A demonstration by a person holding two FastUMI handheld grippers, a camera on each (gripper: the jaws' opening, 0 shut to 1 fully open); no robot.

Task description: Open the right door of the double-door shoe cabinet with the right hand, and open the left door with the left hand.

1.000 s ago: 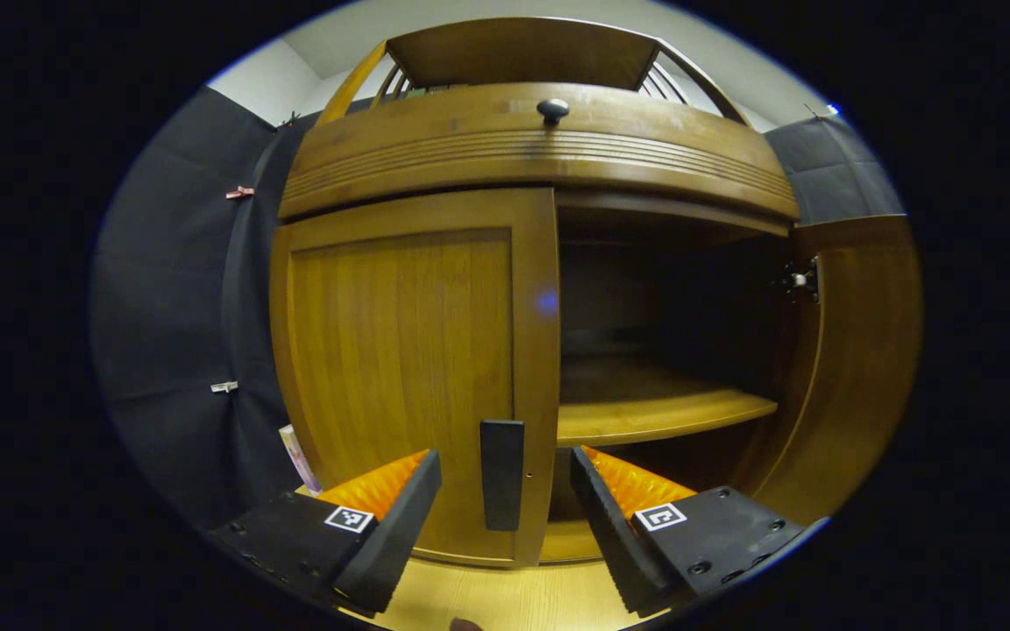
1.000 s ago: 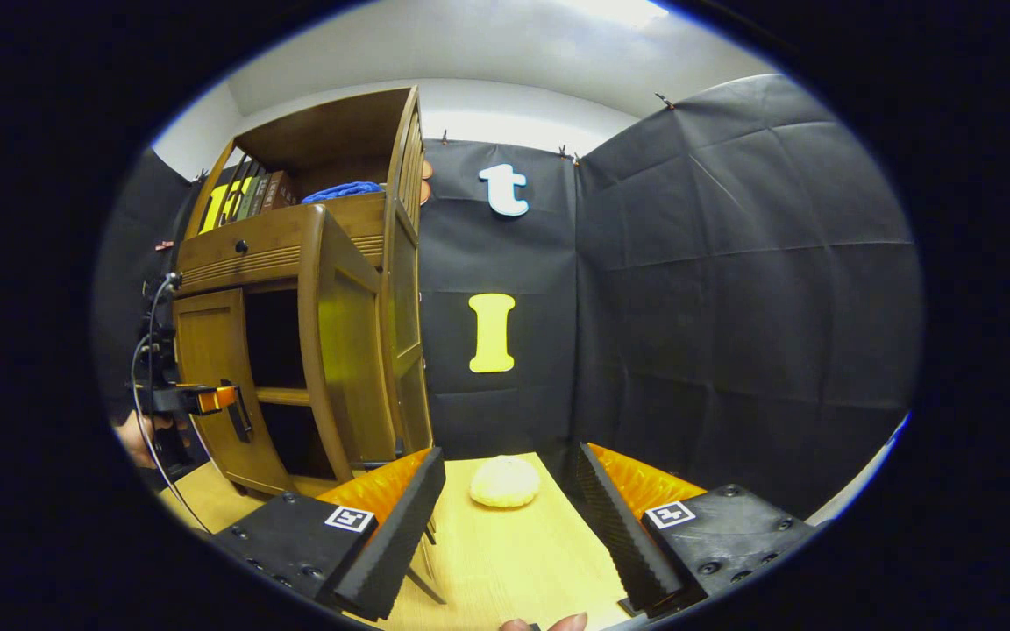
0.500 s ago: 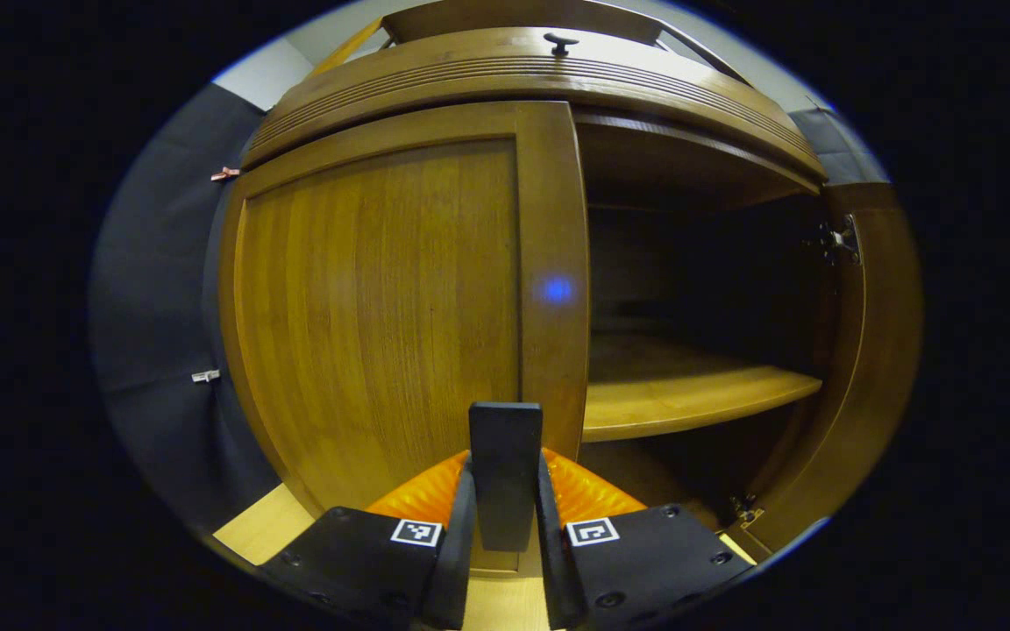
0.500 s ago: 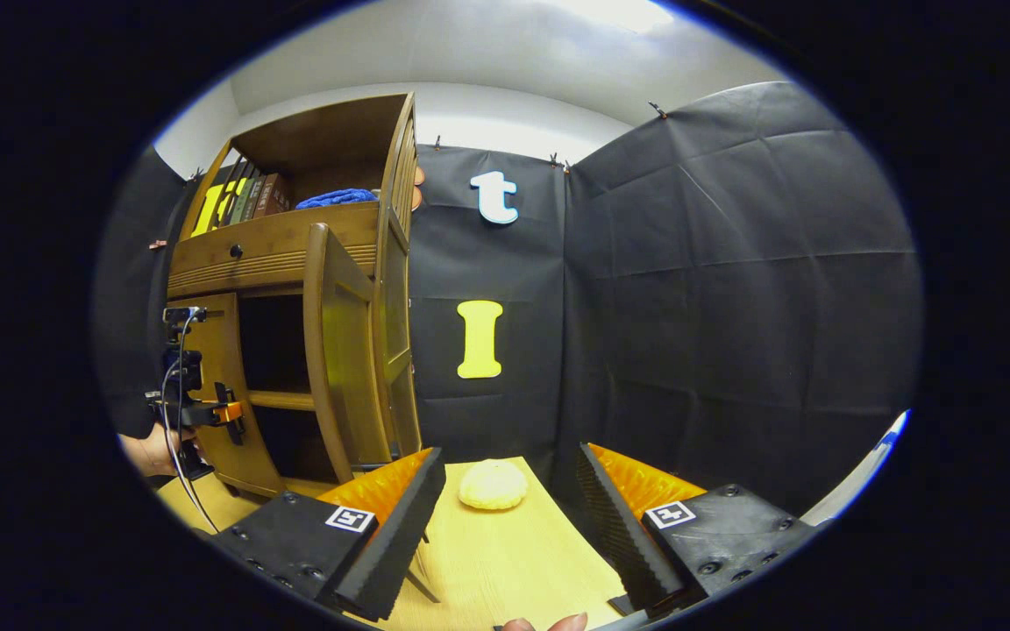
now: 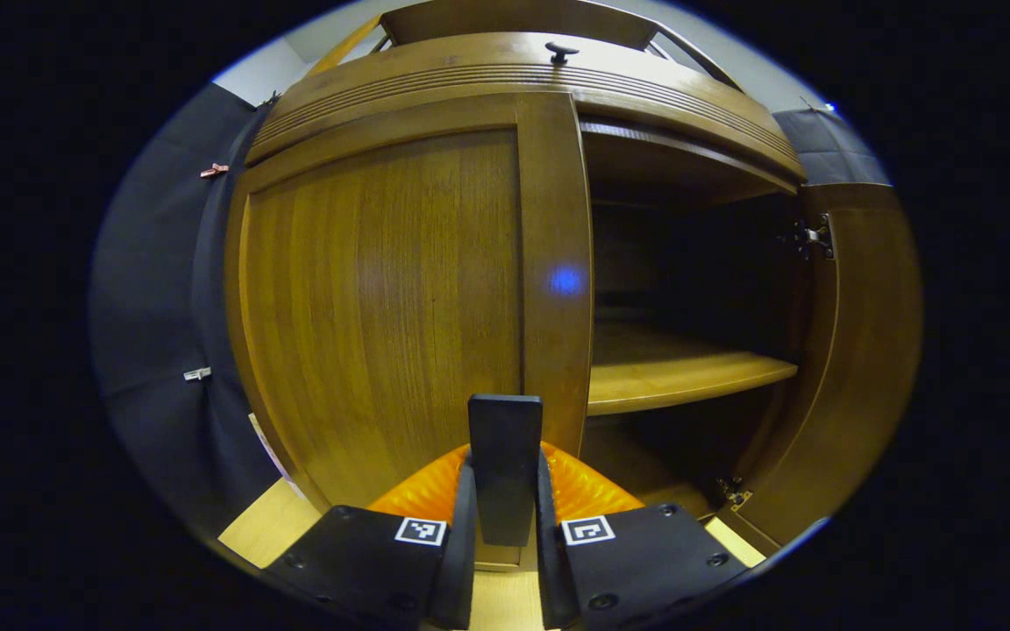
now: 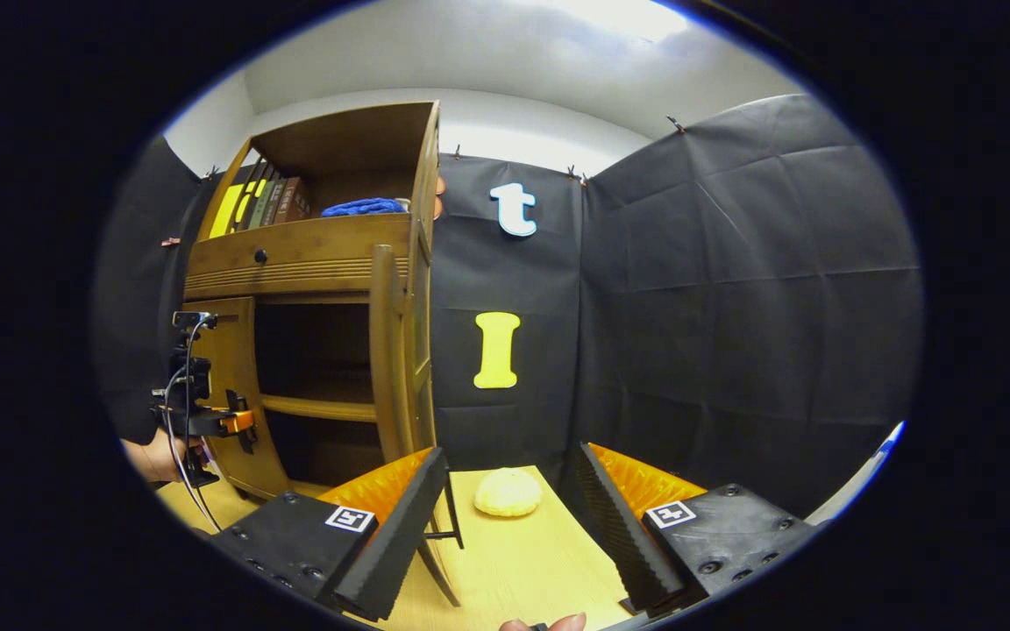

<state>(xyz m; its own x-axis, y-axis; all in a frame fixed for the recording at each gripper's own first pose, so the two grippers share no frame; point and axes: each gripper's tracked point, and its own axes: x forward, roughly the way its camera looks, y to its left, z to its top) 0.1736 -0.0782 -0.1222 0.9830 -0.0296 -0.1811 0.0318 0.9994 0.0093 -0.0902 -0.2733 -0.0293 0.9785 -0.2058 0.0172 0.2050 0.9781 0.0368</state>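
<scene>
Shoe cabinet (image 6: 295, 263): brown wood, standing on the pale wooden bench (image 6: 522, 561) against the black booth wall; it serves as the landmark for everything below.
Left door (image 5: 382, 298): on the cabinet's left half, close to its frame; I cannot tell whether it has started to swing out.
Left door handle (image 5: 505, 464): a black upright bar near the door's lower inner edge, beside the open right half of the cabinet.
Left tool (image 5: 505, 561): closed on the left door handle, one black pad pressing each side of the bar; seen from the right gripper view (image 6: 238, 425) it sits at the cabinet's lower left front, a hand (image 6: 154, 456) behind it.
Right door (image 6: 387, 350): swung wide open on the cabinet's right side, edge-on in the right gripper view; hinges visible on its inner face in the left gripper view (image 5: 856, 350).
Cabinet interior: dark, with one wooden shelf (image 5: 680, 377) across it.
Right tool (image 6: 514, 517): jaws spread wide and holding nothing, in front of the cabinet's right side, apart from the door.
Yellow round object (image 6: 508, 492): lying on the bench to the right of the cabinet, near the wall.
Cabinet top shelf: books (image 6: 264, 202) and a blue cloth (image 6: 365, 207).
</scene>
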